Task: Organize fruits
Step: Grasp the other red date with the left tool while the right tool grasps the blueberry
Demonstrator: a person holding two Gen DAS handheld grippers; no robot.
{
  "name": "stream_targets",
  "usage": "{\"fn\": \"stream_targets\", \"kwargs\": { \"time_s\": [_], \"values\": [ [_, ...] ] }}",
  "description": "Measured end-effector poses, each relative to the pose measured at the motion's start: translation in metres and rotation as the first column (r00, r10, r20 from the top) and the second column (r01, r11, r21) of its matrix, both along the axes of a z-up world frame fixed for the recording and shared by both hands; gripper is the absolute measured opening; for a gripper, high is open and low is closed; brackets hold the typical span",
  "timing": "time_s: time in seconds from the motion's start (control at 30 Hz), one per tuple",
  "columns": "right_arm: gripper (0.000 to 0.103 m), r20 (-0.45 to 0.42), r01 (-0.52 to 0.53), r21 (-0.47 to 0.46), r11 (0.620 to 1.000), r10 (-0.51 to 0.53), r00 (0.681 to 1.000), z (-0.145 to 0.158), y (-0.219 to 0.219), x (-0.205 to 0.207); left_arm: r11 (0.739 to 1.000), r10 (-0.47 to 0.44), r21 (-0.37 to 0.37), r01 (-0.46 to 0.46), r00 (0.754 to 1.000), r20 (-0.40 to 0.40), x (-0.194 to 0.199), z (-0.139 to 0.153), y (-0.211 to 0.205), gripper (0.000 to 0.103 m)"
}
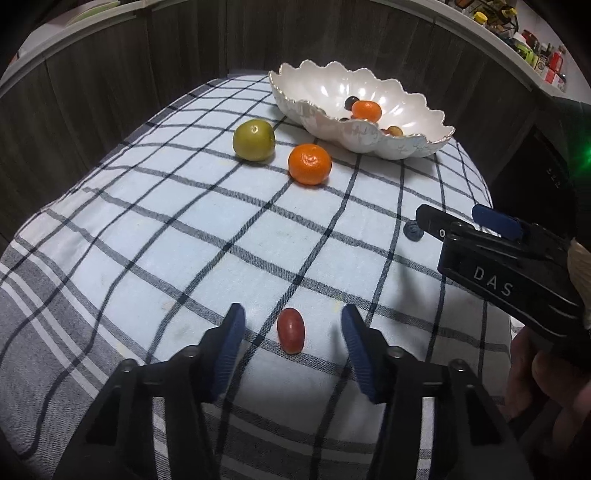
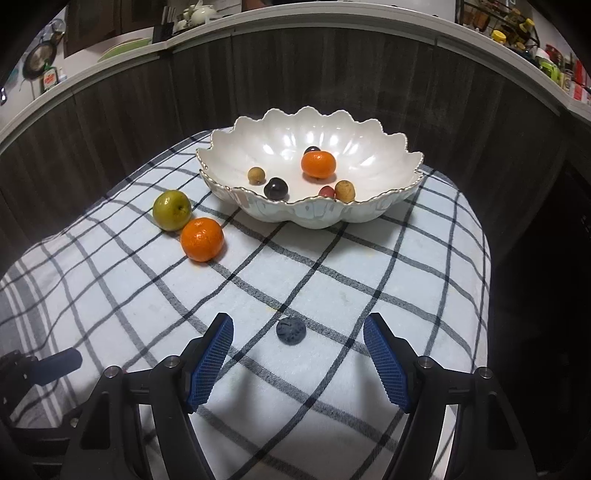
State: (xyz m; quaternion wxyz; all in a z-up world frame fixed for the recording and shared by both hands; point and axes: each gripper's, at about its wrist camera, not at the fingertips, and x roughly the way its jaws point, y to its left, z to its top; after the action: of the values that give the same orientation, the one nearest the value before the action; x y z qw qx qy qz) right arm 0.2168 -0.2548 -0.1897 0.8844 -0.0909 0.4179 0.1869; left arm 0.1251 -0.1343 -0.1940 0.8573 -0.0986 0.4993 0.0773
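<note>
A red grape (image 1: 290,330) lies on the checked cloth between the fingers of my left gripper (image 1: 291,325), whose pads stand apart from it on both sides. A dark blueberry (image 2: 291,331) rests on the cloth between the fingers of my right gripper (image 2: 298,328), which is open and clear of it. That blueberry (image 1: 413,229) also shows in the left wrist view, just left of the right gripper (image 1: 458,218). A green apple (image 1: 253,140) and a tangerine (image 1: 309,164) sit near a white scalloped bowl (image 2: 373,214) with several small fruits and a tangerine (image 2: 318,164) inside.
The checked cloth (image 1: 147,229) covers a rounded surface that falls away at its right edge (image 2: 484,280). A dark wood-panel wall (image 2: 461,92) rises behind the bowl. A counter ledge with jars and bottles (image 2: 517,33) runs above it. A hand (image 1: 550,373) holds the right gripper.
</note>
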Motion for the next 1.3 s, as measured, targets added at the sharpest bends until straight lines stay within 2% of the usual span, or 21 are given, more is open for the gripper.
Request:
{"fn": "stream_targets", "kwargs": {
  "time_s": [0.1,0.27,0.6,0.83,1.0,1.3],
  "values": [
    [0.074,0.013,-0.015,-0.015,1.000,0.015,1.000,-0.004,0.001,0.000,1.000,0.009,0.009,-0.009,1.000,-0.021,0.004,-0.008,-0.001,0.038],
    [0.073,0.008,-0.037,-0.017,0.999,0.037,0.999,-0.012,0.001,0.002,1.000,-0.005,0.005,0.005,1.000,-0.028,0.006,-0.015,-0.004,0.030],
    [0.064,-0.007,-0.105,-0.038,0.994,0.105,0.994,-0.023,0.009,0.006,1.000,-0.011,-0.003,0.011,0.998,-0.056,0.008,-0.023,-0.004,0.027],
    [0.056,-0.047,-0.118,-0.020,0.993,0.117,0.992,-0.033,0.012,0.010,1.000,-0.023,-0.012,0.022,0.998,-0.058,0.009,-0.025,-0.005,0.022],
    [0.053,-0.061,-0.124,-0.015,0.992,0.123,0.991,-0.038,0.014,0.011,1.000,-0.021,-0.021,0.020,0.998,-0.061,0.010,-0.025,-0.002,0.021],
    [0.039,-0.068,-0.111,-0.016,0.994,0.109,0.992,-0.044,0.014,0.015,0.999,-0.031,-0.019,0.030,0.998,-0.059,0.009,-0.026,0.000,0.021]
  ]
}}
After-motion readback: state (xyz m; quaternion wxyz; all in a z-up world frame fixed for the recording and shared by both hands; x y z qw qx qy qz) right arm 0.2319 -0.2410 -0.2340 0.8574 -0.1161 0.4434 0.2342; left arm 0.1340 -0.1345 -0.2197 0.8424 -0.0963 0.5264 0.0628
